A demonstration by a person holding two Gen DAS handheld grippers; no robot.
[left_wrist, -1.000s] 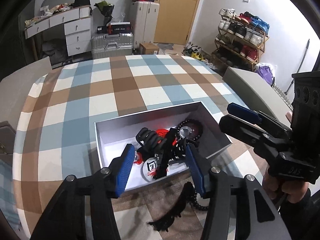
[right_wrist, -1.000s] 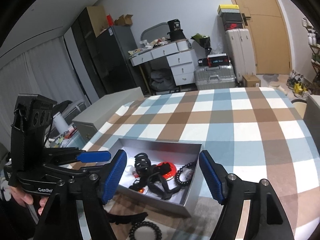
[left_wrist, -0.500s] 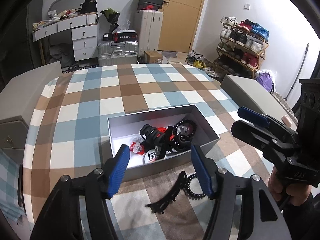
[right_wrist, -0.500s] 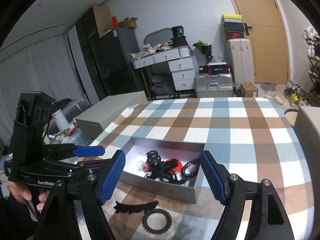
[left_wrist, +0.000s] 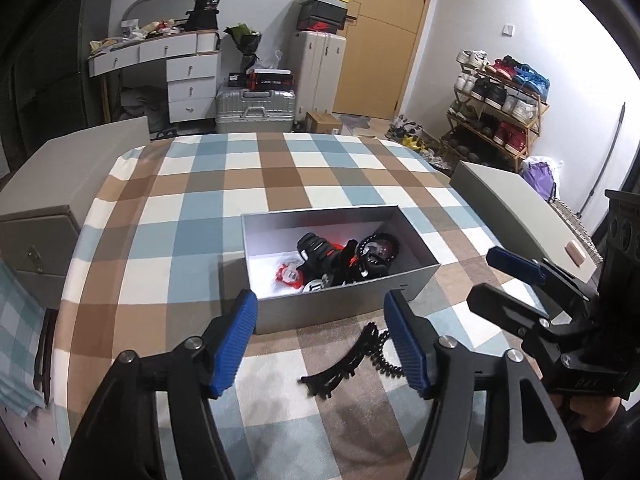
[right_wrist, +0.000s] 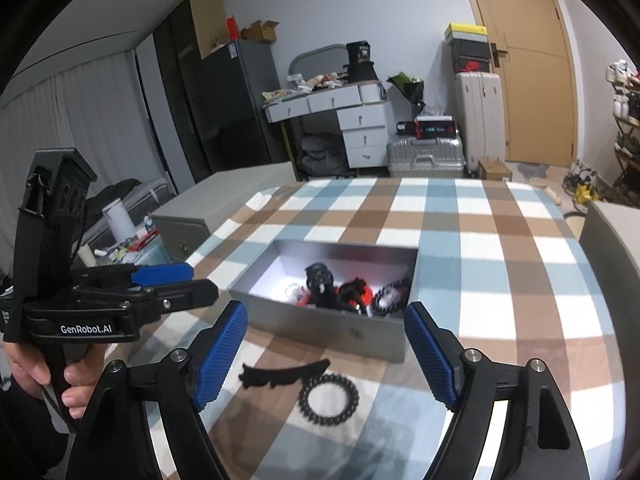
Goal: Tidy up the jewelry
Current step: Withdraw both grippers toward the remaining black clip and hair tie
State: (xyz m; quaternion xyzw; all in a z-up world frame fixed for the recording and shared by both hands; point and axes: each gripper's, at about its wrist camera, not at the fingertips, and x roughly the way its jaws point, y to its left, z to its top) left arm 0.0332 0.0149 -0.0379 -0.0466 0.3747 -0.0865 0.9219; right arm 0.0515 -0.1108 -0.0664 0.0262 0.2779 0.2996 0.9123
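Note:
A grey open box [left_wrist: 340,312] stands on the checked table and holds a heap of black and red hair accessories [left_wrist: 340,260]. In front of it on the cloth lie a black toothed comb piece [right_wrist: 284,372] and a black beaded bracelet [right_wrist: 329,400]. In the left wrist view the comb piece [left_wrist: 340,364] and the bracelet [left_wrist: 384,358] lie just below the box. My left gripper [left_wrist: 319,302] hovers before the box's near wall, jaws opening, nothing between them. My right gripper [right_wrist: 324,310] hangs above the comb and bracelet, jaws also opening and empty.
The checked tablecloth [left_wrist: 200,208] spreads well beyond the box. Grey cabinets flank the table on the left [left_wrist: 48,200] and right [left_wrist: 516,204]. A hand [right_wrist: 76,376] holds the left gripper's handle. Suitcases, a desk and a shoe rack stand far behind.
Both grippers have drawn back from the box, which now looks smaller and farther off. The left jaws have spread wider. The comb piece and bracelet have come fully into view.

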